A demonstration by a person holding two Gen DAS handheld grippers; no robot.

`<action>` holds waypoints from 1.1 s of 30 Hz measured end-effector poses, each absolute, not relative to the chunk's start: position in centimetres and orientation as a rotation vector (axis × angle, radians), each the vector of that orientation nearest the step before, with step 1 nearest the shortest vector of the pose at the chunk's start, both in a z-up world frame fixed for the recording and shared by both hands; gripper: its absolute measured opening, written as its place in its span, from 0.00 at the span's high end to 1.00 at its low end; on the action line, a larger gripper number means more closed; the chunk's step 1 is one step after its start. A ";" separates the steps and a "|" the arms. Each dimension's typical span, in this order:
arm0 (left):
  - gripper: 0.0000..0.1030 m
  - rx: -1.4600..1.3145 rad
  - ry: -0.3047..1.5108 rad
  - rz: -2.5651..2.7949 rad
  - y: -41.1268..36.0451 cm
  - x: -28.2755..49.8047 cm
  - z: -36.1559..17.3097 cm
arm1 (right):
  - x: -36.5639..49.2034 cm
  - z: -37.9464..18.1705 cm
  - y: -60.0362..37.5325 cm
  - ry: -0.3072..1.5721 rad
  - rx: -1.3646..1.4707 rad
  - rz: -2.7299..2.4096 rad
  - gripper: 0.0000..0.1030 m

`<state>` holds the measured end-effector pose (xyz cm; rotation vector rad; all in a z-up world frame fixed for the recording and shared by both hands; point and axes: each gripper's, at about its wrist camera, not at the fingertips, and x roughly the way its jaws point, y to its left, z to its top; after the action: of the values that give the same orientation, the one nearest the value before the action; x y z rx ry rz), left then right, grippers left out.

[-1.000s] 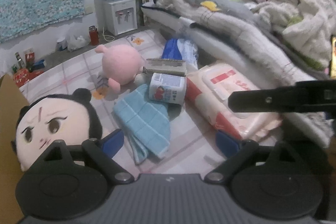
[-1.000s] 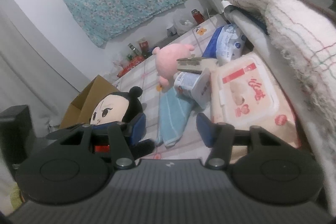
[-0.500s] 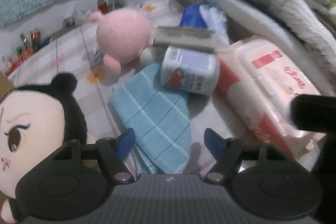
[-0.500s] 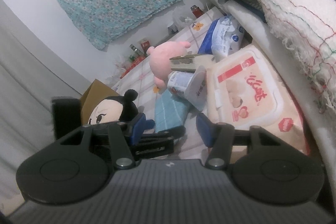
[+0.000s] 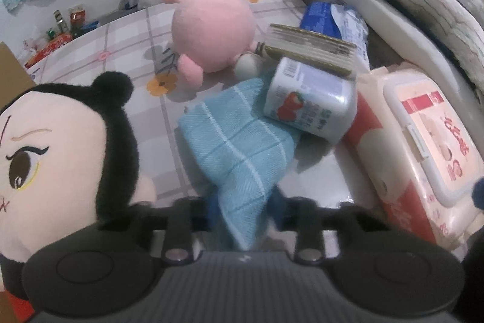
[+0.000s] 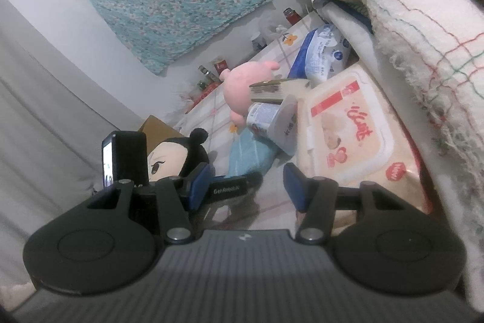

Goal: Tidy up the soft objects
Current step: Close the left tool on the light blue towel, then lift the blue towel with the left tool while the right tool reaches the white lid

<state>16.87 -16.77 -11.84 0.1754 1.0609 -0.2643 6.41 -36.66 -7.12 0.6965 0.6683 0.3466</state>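
A folded light blue towel (image 5: 239, 147) lies on the checked floor mat (image 5: 133, 38). My left gripper (image 5: 243, 205) is shut on the towel's near end. A black-haired plush doll head (image 5: 60, 159) lies just left of it. A pink round plush (image 5: 211, 34) sits behind the towel. In the right wrist view the towel (image 6: 246, 158), the doll (image 6: 169, 159) and the pink plush (image 6: 239, 88) show ahead. My right gripper (image 6: 246, 185) is open and empty, hovering right of the left gripper.
A white strawberry carton (image 5: 311, 102) rests on the towel's far end, with a book (image 5: 311, 49) on top. A large wet-wipes pack (image 5: 423, 153) lies right, a blue pack (image 5: 332, 17) behind. A mattress with piled blankets (image 6: 417, 29) borders the right. A cardboard box (image 6: 157, 126) stands left.
My left gripper moved forward and down to the towel and closed its jaws on the towel's near end. The right gripper stayed open, shifting slightly.
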 end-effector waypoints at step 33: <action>0.28 0.133 1.045 -0.417 -10.6 3.6 -8.0 | 0.5 -5.5 -33.0 0.704 0.657 0.341 0.48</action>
<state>3.59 -10.62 -8.04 0.1327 1.0454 -0.4175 0.50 -32.98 -5.51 0.6566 0.7042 0.3409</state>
